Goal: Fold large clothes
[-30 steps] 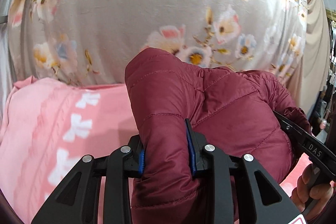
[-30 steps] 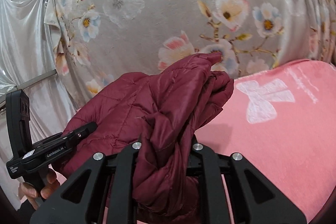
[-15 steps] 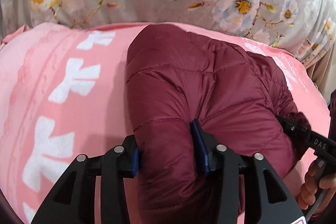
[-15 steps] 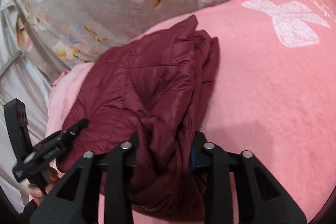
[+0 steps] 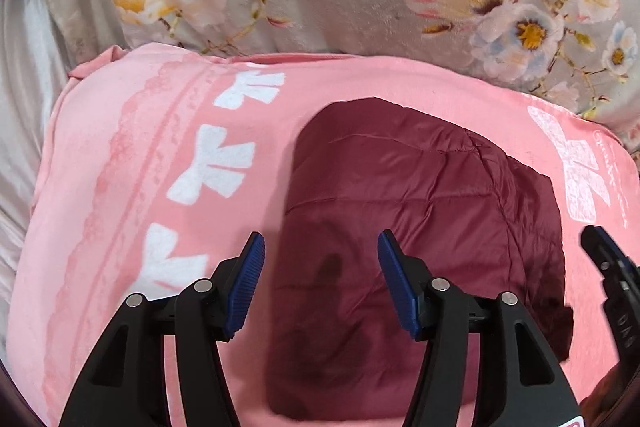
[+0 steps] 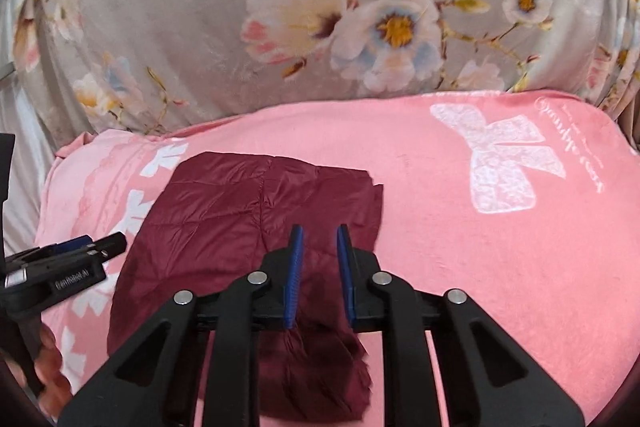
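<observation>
A maroon quilted jacket (image 5: 420,227) lies folded flat on a pink blanket (image 5: 120,187). It also shows in the right wrist view (image 6: 248,227). My left gripper (image 5: 320,255) is open and empty, hovering just above the jacket's near left part. My right gripper (image 6: 319,239) is open with a narrower gap and holds nothing, above the jacket's near right part. The right gripper (image 5: 612,287) shows at the right edge of the left wrist view, and the left gripper (image 6: 80,251) at the left edge of the right wrist view.
The pink blanket (image 6: 500,247) with white bow prints covers the surface. A grey floral blanket (image 6: 320,7) rises behind it. Pale fabric (image 5: 20,87) hangs at the left.
Both grippers held the jacket lifted, lowered it onto the pink blanket, then opened and let it go. The jacket now lies flat.
</observation>
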Demonstrator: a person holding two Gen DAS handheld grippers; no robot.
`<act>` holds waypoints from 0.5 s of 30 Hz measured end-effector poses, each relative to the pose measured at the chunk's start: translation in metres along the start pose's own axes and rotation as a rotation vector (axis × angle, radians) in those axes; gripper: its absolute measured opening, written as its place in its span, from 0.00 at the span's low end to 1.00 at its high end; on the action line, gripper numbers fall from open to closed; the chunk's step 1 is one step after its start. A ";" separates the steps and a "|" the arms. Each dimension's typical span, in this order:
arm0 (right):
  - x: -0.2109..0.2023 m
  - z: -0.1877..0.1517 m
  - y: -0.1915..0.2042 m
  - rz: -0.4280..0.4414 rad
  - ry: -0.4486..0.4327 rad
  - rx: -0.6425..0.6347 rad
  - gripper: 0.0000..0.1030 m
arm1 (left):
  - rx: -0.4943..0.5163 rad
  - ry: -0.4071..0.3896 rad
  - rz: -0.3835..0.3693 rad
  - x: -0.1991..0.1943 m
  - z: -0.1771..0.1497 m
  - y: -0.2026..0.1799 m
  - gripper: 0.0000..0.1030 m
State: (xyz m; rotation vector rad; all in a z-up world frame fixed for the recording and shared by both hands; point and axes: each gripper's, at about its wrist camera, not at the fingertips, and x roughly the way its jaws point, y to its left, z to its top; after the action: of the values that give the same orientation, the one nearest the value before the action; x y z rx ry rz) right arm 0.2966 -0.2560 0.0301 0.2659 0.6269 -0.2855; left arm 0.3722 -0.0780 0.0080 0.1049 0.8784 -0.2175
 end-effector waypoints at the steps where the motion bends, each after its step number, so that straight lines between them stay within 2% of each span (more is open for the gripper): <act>1: 0.012 0.000 0.001 -0.010 0.015 -0.001 0.16 | 0.002 0.006 0.011 0.007 0.002 -0.004 0.56; 5: 0.053 -0.015 0.001 -0.033 0.081 0.001 0.16 | -0.007 0.067 0.036 0.046 -0.001 -0.013 0.57; 10: 0.073 -0.038 0.005 -0.058 0.084 -0.036 0.13 | 0.033 0.006 0.074 0.059 -0.014 -0.021 0.63; 15: 0.079 -0.049 0.005 -0.069 0.065 -0.043 0.13 | 0.037 -0.032 0.078 0.068 -0.023 -0.022 0.66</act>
State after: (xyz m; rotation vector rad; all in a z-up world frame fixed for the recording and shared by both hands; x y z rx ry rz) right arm 0.3330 -0.2493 -0.0550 0.2135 0.7069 -0.3307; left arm 0.3920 -0.1053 -0.0587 0.1699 0.8365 -0.1620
